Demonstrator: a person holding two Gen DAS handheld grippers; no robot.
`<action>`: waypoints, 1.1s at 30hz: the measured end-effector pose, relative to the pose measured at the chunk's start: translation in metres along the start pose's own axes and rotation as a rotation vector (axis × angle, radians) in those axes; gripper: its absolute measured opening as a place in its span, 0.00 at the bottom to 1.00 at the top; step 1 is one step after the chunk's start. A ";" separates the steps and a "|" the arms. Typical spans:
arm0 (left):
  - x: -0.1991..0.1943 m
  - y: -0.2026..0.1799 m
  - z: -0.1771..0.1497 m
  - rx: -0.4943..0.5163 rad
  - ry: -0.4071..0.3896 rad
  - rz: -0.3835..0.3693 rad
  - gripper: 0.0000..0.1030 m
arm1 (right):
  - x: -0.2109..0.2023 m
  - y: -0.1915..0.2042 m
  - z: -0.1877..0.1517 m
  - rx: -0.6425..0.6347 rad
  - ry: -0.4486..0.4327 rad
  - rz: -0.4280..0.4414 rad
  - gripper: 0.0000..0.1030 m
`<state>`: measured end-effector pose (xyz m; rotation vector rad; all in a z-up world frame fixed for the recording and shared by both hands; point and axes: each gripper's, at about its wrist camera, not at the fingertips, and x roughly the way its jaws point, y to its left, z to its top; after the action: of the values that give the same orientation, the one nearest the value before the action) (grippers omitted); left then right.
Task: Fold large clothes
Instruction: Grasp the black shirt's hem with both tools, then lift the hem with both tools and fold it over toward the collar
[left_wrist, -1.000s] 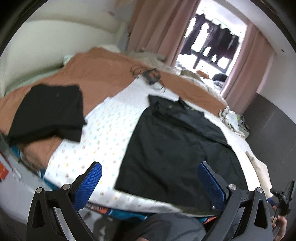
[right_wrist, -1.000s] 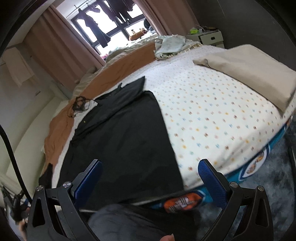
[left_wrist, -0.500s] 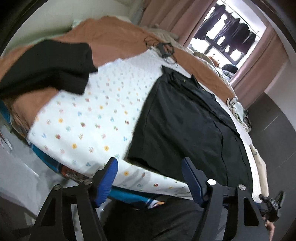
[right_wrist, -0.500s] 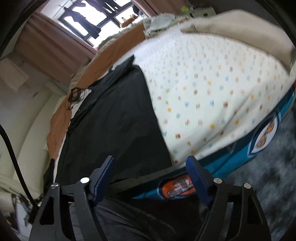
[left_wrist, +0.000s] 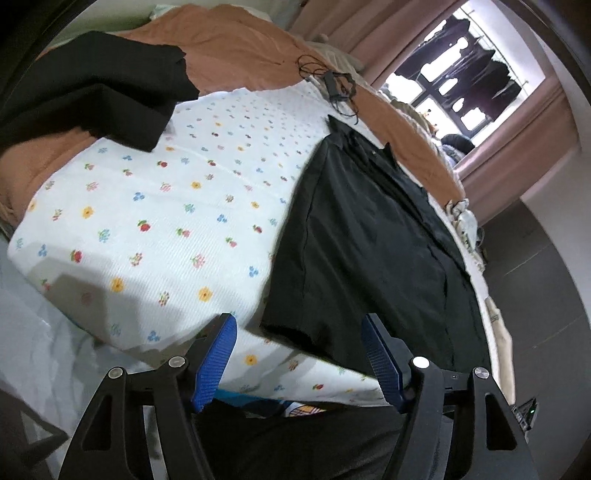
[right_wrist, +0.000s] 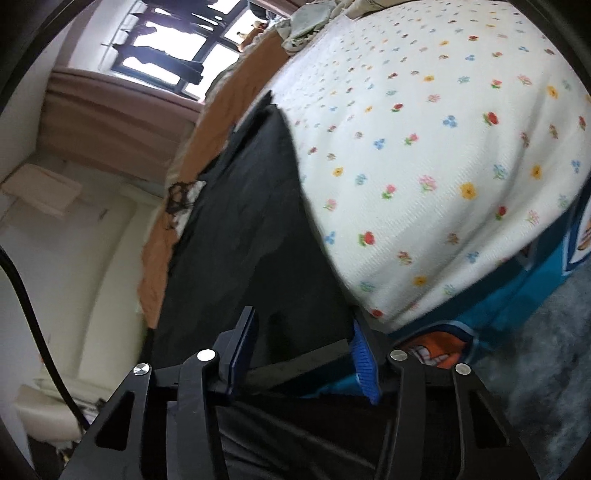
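A large black garment (left_wrist: 373, 251) lies flat on the white flowered bedspread (left_wrist: 166, 206), its hem at the bed's near edge. It also shows in the right wrist view (right_wrist: 251, 221). My left gripper (left_wrist: 299, 354) is open, its blue pads either side of the garment's near left hem corner, just short of it. My right gripper (right_wrist: 303, 350) is open around the garment's near right hem edge, close to the cloth. Whether the pads touch the cloth is unclear.
A folded black garment (left_wrist: 92, 85) lies on the orange blanket (left_wrist: 236, 51) at the far left. A black cable bundle (left_wrist: 336, 88) lies beyond the collar. The teal bed side (right_wrist: 498, 306) and grey carpet (right_wrist: 546, 350) are at right. A curtained window (left_wrist: 469, 77) is behind.
Both grippers have dropped and moved in toward the garment's near hem corners. Both jaws have narrowed but stay open. The garment has not moved.
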<state>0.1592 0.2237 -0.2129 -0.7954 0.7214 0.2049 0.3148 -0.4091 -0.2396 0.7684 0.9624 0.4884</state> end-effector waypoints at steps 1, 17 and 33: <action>-0.001 0.001 0.001 -0.006 0.002 -0.011 0.69 | -0.004 0.003 0.001 -0.017 -0.007 0.031 0.47; 0.014 0.005 0.021 -0.108 0.067 -0.202 0.62 | 0.022 0.014 0.018 -0.011 -0.021 0.145 0.47; 0.035 -0.007 0.021 -0.129 0.067 -0.116 0.14 | 0.047 0.034 0.024 0.025 -0.017 0.114 0.45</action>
<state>0.1986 0.2307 -0.2217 -0.9683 0.7280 0.1211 0.3577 -0.3645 -0.2306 0.8515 0.9139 0.5692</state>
